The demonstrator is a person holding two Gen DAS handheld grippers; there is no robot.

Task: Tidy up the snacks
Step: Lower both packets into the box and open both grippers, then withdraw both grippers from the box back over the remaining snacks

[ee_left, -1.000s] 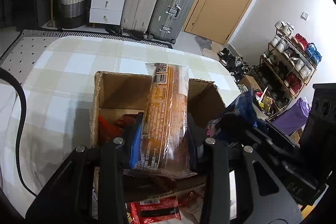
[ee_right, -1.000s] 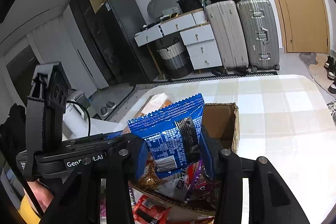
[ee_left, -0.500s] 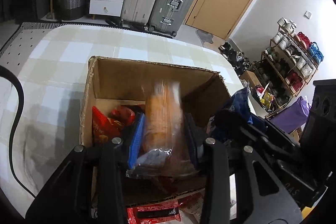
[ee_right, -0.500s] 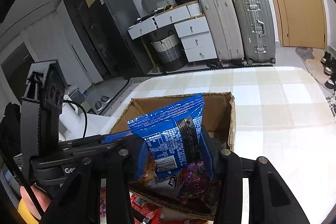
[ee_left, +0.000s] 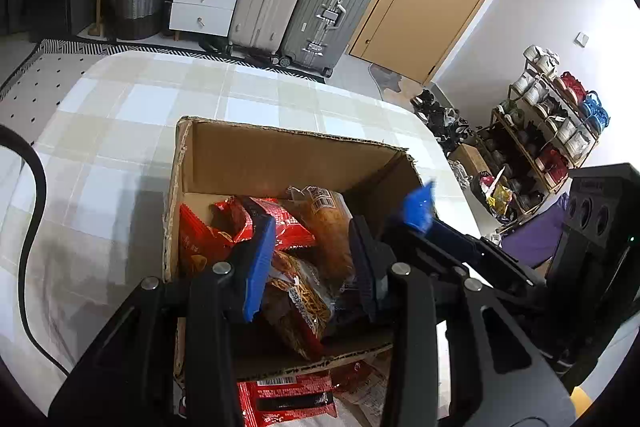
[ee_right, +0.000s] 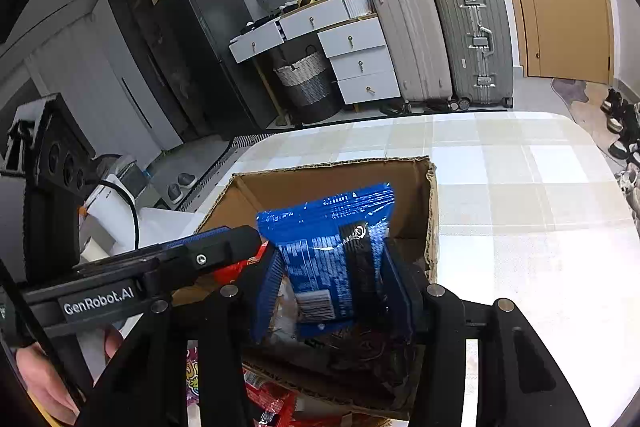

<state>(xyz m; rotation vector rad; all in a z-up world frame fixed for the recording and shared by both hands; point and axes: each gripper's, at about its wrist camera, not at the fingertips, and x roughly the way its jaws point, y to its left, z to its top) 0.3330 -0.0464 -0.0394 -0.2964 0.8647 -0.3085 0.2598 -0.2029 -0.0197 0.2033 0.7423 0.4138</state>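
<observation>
Right tongs (ee_right: 334,287) are opening around the blue packet (ee_right: 332,255) above the box (ee_left: 280,163); left tongs (ee_left: 312,259) seemingly spread, empty.

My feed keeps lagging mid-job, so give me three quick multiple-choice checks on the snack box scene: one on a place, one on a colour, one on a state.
1. Where does the open brown cardboard box stand?
A. on the checked tablecloth
B. on the floor
C. on a suitcase

2. What colour is the crinkly snack packet between the right gripper's fingers?
A. green
B. blue
C. yellow

3. What lies between the left gripper's fingers?
A. a cup
B. nothing at all
C. an orange-brown clear-wrapped snack pack lying in the box

Answers: A, the checked tablecloth surrounds the box; B, its foil is blue, and the jaws are opening around it; C, the pack lies among red packets in the box.
</observation>
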